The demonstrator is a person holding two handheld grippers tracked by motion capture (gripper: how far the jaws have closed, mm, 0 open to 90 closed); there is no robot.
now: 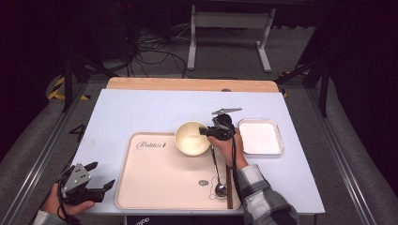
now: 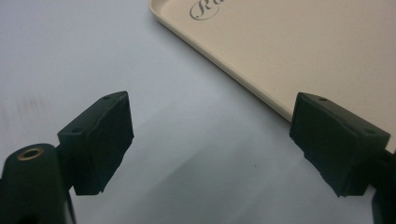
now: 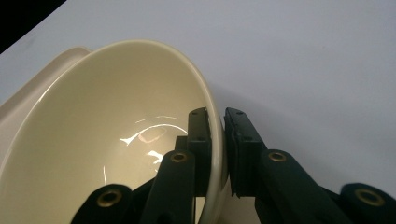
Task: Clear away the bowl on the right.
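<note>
A cream bowl (image 1: 190, 138) sits at the far right corner of the beige tray (image 1: 155, 180). My right gripper (image 1: 205, 131) is shut on the bowl's right rim; in the right gripper view one jaw is inside the bowl (image 3: 116, 130) and the other outside, pinching the wall at the gripper (image 3: 218, 140). A metal spoon (image 1: 218, 178) lies along the tray's right side, next to a dark stick (image 1: 229, 190). My left gripper (image 1: 102, 175) rests open off the tray's near left corner. In its own view the left gripper (image 2: 210, 140) holds nothing over the light blue table, beside the tray edge (image 2: 243, 60).
A white square dish (image 1: 260, 137) lies on the table just right of the bowl. The light blue mat (image 1: 141, 108) covers the table, with a wooden strip (image 1: 187, 84) along its far edge. Metal rails run along both table sides.
</note>
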